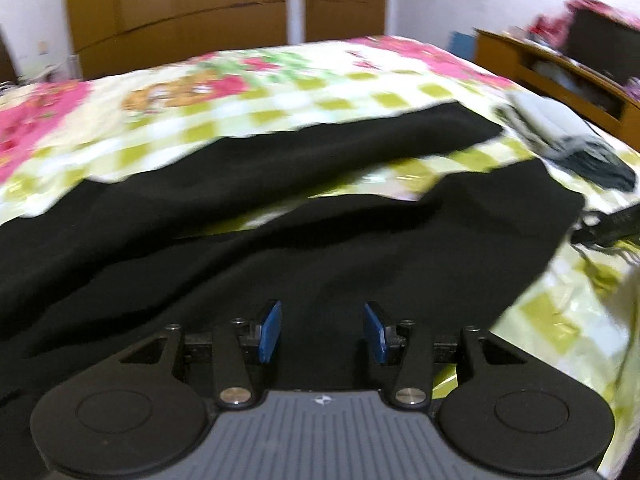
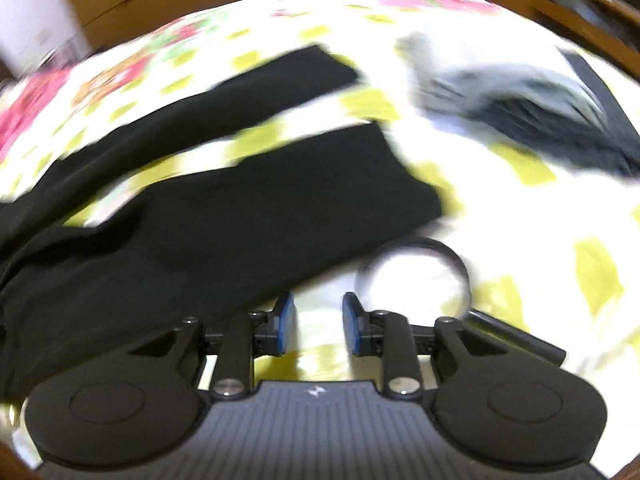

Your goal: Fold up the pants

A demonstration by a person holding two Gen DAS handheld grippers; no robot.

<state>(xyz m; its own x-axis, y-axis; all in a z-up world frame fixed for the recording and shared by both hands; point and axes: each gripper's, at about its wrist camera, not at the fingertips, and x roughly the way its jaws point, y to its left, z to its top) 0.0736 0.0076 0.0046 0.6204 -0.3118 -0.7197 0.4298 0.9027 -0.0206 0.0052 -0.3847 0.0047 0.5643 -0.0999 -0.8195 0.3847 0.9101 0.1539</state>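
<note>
Pants of plain black soft fabric (image 1: 320,248) lie spread on a bed cover of green-and-white check with pink flowers (image 1: 248,92), the two legs parted so that a strip of cover shows between them; the leg ends point toward the far right. Left gripper (image 1: 322,332) hangs low over the near leg, blue pads apart, nothing between them — released. Right gripper (image 2: 319,325) hangs just off the near leg's edge, over bare cover, its jaws likewise apart and empty. Beside it rests a round magnifying glass with a black rim and handle (image 2: 416,276), near the hem of the near leg. A blurred grey-and-white bundle of cloth (image 2: 512,92) lies beyond the leg ends, and a wooden shelf unit (image 1: 560,76) stands past the bed's right side. Both views are motion-blurred, so fine creases cannot be read.

Judged step: the approach before the first fold, no hold yet taken. The next move likely calls for each gripper to pinch the near leg's edge — one toward the waist, one toward the hem — and carry it over onto the far leg, avoiding the magnifying glass
</note>
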